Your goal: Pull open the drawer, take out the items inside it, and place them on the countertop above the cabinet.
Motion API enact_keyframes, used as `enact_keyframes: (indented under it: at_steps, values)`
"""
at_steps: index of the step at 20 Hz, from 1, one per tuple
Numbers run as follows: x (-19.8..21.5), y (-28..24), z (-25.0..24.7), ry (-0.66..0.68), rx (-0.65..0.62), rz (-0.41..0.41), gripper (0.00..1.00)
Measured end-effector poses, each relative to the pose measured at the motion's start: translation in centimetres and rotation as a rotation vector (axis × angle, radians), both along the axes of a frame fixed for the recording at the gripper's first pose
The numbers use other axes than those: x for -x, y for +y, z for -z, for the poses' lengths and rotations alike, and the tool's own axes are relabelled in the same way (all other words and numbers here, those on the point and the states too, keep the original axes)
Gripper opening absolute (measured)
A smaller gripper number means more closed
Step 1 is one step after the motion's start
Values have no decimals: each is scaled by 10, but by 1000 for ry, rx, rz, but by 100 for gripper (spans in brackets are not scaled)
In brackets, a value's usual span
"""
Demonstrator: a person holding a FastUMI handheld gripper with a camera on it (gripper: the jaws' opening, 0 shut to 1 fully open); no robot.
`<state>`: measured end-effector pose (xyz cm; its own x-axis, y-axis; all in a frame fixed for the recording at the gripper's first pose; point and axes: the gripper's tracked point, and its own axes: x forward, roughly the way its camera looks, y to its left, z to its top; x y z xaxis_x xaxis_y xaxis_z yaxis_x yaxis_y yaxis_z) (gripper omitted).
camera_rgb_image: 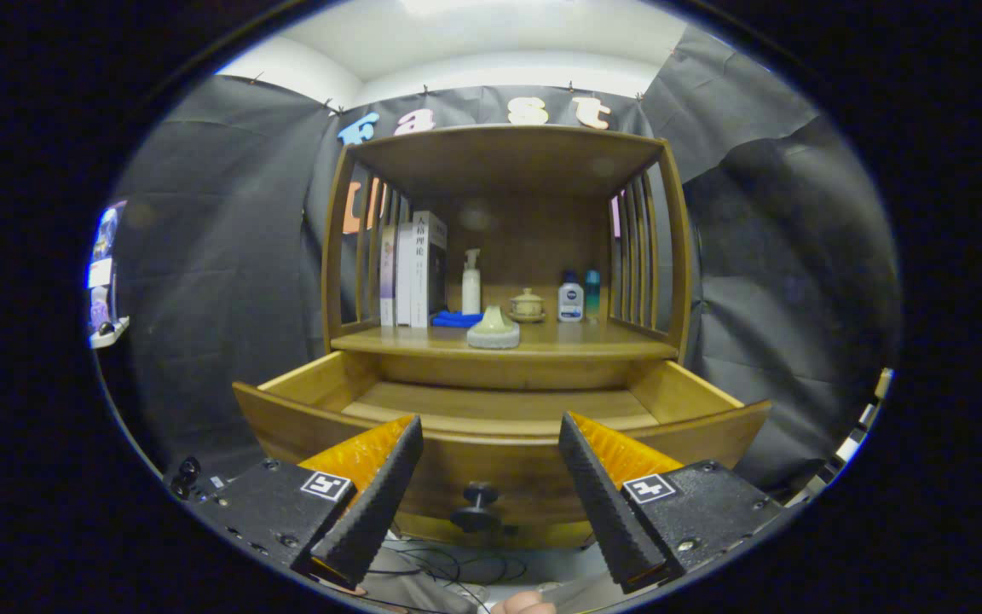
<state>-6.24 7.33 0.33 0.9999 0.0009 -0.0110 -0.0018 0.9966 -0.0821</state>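
At the bottom of the frame the hand-held gripper is hanging with its two fingers spread wide apart and gripping nothing. Low in the gap between them, the dark round knob is showing on the wooden front of the drawer. The drawer is standing pulled open in the lower middle of the frame, just beyond the fingertips, and the part of its floor that is showing is lying bare; its front strip is hidden behind the drawer front. Below the knob, thin cables are trailing across the floor at the bottom centre.

Above the drawer, at the centre of the frame, the worktop of the cabinet is carrying several things. A pale squat dish-like piece is sitting nearest its front edge. Behind it, a blue cloth is lying beside upright books at centre left. A white pump bottle is standing just right of the books, then a small lidded ceramic pot, a small white bottle and a teal bottle toward centre right. Slatted wooden sides are rising to the cabinet's top board.
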Motion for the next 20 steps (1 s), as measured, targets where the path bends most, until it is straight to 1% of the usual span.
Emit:
enact_keyframes:
  at_steps: [5, 9, 10, 14, 20]
  values:
    - [-12, -2, 20, 27, -16, 5, 100]
    - [-26, -9, 33, 63, -18, 38, 100]
    - [-27, -9, 30, 45, -19, 46, 100]
    - [-29, -13, 37, 33, 80, 112, 100]
    - [-30, -11, 37, 22, 71, 109, 100]
